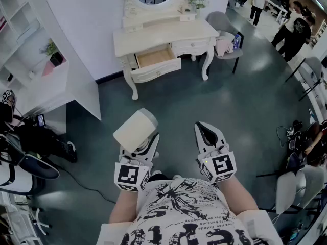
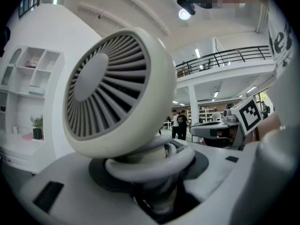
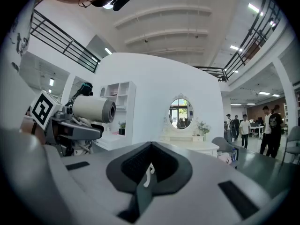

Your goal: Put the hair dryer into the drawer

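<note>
Holding the hair dryer (image 1: 135,129) clamped in the left gripper (image 1: 146,148) — right gripper (image 1: 208,132) closed, empty — apparently mid-carry; the dressing table (image 1: 163,34) and its open drawer (image 1: 155,56), well apart, need approaching.

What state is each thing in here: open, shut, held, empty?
hair dryer: held by left gripper, cord wound round its handle.
left gripper: shut on hair dryer.
right gripper: shut, holding nothing.
drawer: pulled open.

head view: overhead, steeply down | gripper views: low, level, close | head+right share dressing table (image 1: 158,37)
</note>
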`<state>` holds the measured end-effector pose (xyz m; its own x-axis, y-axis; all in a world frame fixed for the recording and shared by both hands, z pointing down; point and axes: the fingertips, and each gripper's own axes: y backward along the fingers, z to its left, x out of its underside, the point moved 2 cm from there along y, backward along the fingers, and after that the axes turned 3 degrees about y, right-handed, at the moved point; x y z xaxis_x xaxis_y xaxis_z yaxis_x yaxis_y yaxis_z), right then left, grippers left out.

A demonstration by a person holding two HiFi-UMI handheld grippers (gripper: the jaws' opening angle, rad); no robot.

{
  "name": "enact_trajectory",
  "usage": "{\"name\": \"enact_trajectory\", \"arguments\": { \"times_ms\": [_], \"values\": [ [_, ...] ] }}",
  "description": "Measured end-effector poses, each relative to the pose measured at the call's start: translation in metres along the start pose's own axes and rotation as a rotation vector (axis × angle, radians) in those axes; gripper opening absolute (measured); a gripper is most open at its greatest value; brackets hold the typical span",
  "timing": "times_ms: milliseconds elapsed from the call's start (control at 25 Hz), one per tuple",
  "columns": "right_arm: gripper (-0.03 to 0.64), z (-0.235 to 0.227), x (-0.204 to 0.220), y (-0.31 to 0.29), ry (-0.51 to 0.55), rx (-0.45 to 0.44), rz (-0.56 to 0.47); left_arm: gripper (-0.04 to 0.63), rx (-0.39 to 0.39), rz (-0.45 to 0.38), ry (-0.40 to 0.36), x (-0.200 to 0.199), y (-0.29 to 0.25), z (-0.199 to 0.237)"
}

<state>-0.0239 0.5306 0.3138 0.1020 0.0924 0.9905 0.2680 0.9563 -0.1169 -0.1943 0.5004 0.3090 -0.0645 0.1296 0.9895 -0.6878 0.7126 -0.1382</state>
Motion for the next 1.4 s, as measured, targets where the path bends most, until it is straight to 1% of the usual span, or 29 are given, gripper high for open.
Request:
{"name": "enact_trajectory", "arguments": {
  "times_ms": [400, 560, 760, 920, 1080, 1240, 1400],
  "values": [
    [0.015, -0.005, 0.005, -0.004, -0.007, -0.019, 0.01, 0.259, -0.003, 0.011, 0.011, 0.003, -0.008, -0.004],
    [0.015, -0.009, 0.012, -0.008, -0.04, -0.016, 0.015, 0.259, -0.009, 0.02, 0.016, 0.01, -0.013, -0.003],
    [0.015, -0.018, 0.026, -0.017, -0.055, -0.019, 0.042, 0.259, -0.016, 0.039, 0.031, 0.02, -0.022, 0.001],
    [0.015, -0.022, 0.035, -0.037, -0.061, -0.025, 0.057, 0.259, -0.02, 0.056, 0.046, 0.029, -0.037, 0.019],
    [0.015, -0.039, 0.038, -0.068, -0.07, -0.011, 0.07, 0.259, -0.023, 0.065, 0.043, 0.028, -0.066, 0.04],
    [0.015, -0.062, 0.031, -0.117, -0.057, 0.007, 0.073, 0.259, -0.008, 0.059, 0.053, 0.022, -0.114, 0.075],
    [0.015, -0.091, 0.023, -0.181, -0.046, 0.032, 0.072, 0.259, 0.013, 0.048, 0.056, 0.01, -0.172, 0.121]
  ]
}}
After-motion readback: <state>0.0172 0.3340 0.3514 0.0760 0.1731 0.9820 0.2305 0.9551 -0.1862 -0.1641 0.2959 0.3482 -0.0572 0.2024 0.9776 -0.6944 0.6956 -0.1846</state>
